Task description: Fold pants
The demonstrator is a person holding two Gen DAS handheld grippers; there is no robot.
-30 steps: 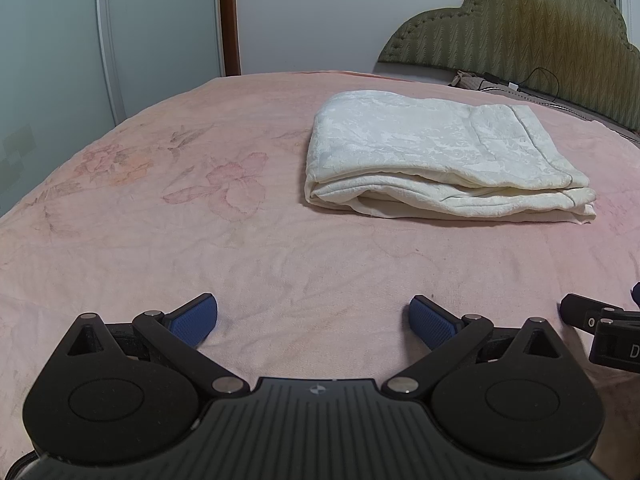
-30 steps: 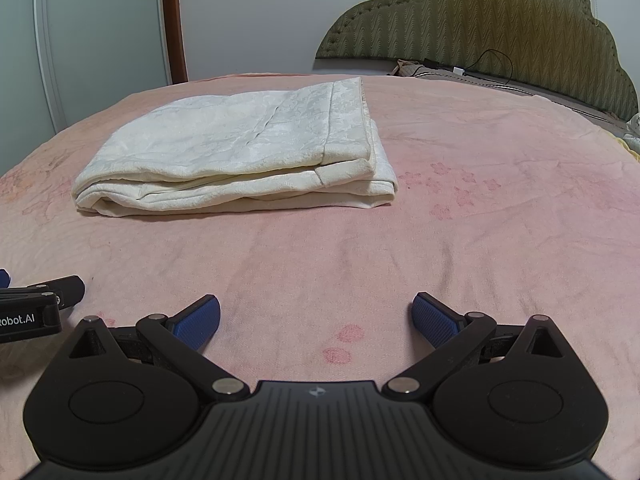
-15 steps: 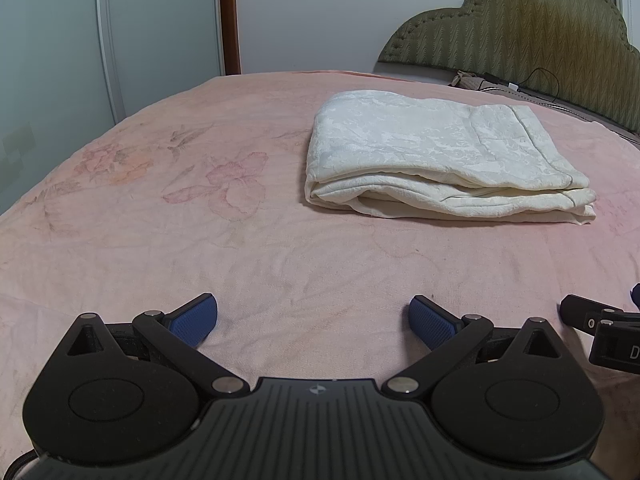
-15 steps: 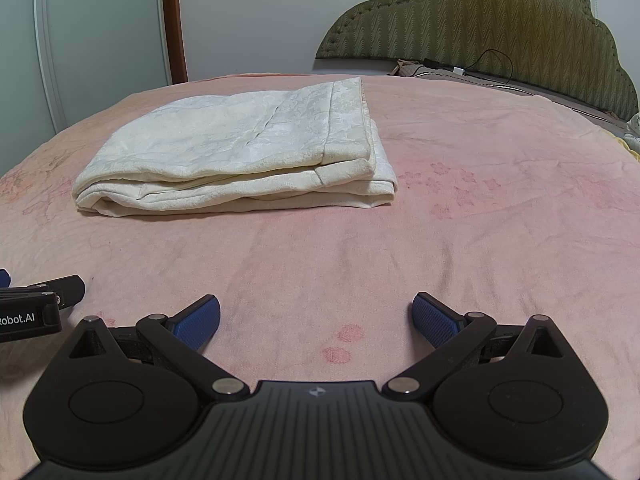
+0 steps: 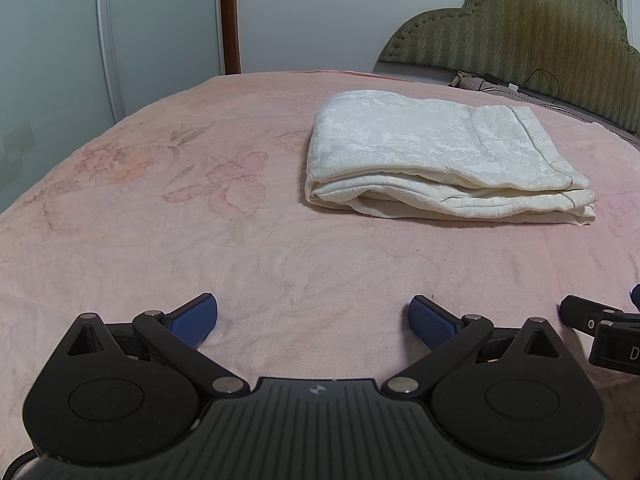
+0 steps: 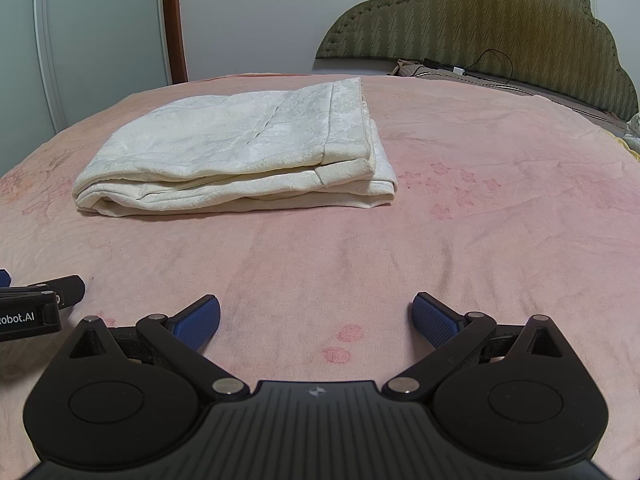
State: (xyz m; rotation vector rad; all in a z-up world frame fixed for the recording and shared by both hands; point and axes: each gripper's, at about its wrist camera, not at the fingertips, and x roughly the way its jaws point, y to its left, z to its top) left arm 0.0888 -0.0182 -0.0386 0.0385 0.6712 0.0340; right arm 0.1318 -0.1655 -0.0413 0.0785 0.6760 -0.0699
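Note:
The cream-white pants point(image 5: 436, 160) lie folded in a flat stack on the pink bedspread, ahead and to the right in the left wrist view. In the right wrist view the pants point(image 6: 240, 152) lie ahead and to the left. My left gripper point(image 5: 314, 320) is open and empty, low over the bedspread, well short of the pants. My right gripper point(image 6: 316, 318) is open and empty too, also short of the stack. Each gripper shows at the edge of the other's view, the right gripper point(image 5: 600, 328) and the left gripper point(image 6: 36, 300).
The pink flowered bedspread point(image 5: 200, 220) covers the bed. A green padded headboard point(image 6: 480, 20) stands at the back right with a cable and small items point(image 6: 460, 70) at its foot. Wardrobe doors point(image 5: 120, 40) and a wall stand behind the bed.

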